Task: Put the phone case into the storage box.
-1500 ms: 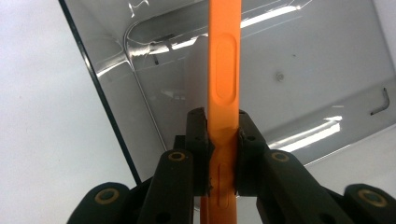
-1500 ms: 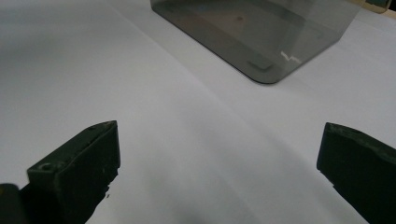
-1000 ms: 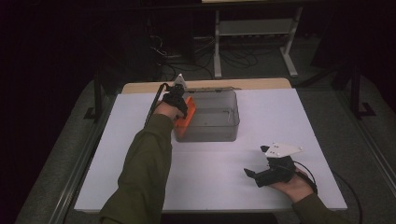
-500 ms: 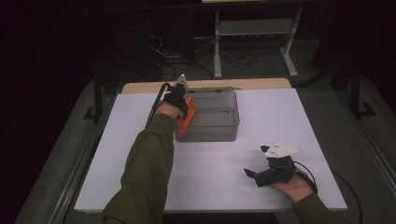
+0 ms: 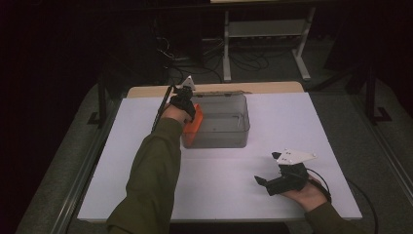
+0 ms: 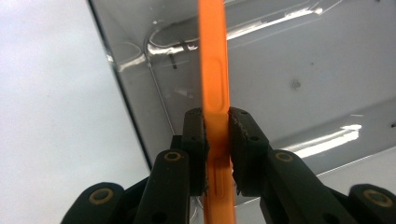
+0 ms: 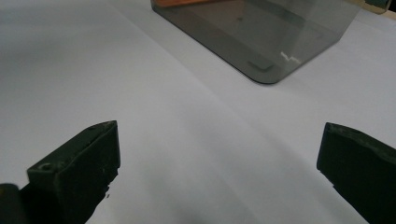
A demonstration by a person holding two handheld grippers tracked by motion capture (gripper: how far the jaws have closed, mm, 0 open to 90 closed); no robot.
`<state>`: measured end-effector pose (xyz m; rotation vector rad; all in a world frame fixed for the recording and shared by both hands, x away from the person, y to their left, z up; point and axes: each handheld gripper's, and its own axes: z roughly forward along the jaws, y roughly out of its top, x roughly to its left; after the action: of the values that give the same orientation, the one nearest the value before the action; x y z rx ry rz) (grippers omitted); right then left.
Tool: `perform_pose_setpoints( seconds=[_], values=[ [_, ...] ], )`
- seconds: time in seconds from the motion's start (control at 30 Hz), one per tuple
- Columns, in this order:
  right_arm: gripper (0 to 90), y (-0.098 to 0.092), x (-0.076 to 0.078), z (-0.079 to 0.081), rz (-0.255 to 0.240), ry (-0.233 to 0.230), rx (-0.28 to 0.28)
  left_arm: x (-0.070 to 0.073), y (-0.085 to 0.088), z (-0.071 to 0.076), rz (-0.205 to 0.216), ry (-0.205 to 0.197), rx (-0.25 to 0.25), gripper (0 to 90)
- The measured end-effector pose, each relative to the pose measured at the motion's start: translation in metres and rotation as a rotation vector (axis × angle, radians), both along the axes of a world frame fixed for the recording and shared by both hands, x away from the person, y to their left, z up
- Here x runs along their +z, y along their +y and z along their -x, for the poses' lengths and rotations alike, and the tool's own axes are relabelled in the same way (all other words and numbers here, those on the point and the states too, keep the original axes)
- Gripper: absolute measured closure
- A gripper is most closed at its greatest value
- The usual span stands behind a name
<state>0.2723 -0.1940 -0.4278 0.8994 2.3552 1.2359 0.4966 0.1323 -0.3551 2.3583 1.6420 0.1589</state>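
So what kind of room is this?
Probably a lab or workshop: a white-covered table stands in a dark room, cables tangle on the floor behind it, and a metal equipment stand sits beyond.

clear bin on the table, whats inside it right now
An orange flat piece stands at the clear bin's left end, clamped by the left gripper. The rest looks bare; the hand covers that corner.

White table [image 5: 234, 195]: clear grey bin [image 5: 219, 129] sits toward far edge.
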Motion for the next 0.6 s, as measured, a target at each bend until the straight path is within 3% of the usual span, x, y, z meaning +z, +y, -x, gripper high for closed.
perform_pose_setpoints(
  seconds=[0.3, 0.6],
  values=[
    [0.0, 0.000, 0.000, 0.000, 0.002, -0.002, 0.002, 0.018, 0.007, 0.000, 0.034, -0.039, -0.009, 72.6],
    [0.0, 0.000, -0.001, -0.001, 0.004, -0.004, 0.006, 0.037, 0.014, 0.005, 0.121, -0.078, -0.071, 65.2]
  ],
)
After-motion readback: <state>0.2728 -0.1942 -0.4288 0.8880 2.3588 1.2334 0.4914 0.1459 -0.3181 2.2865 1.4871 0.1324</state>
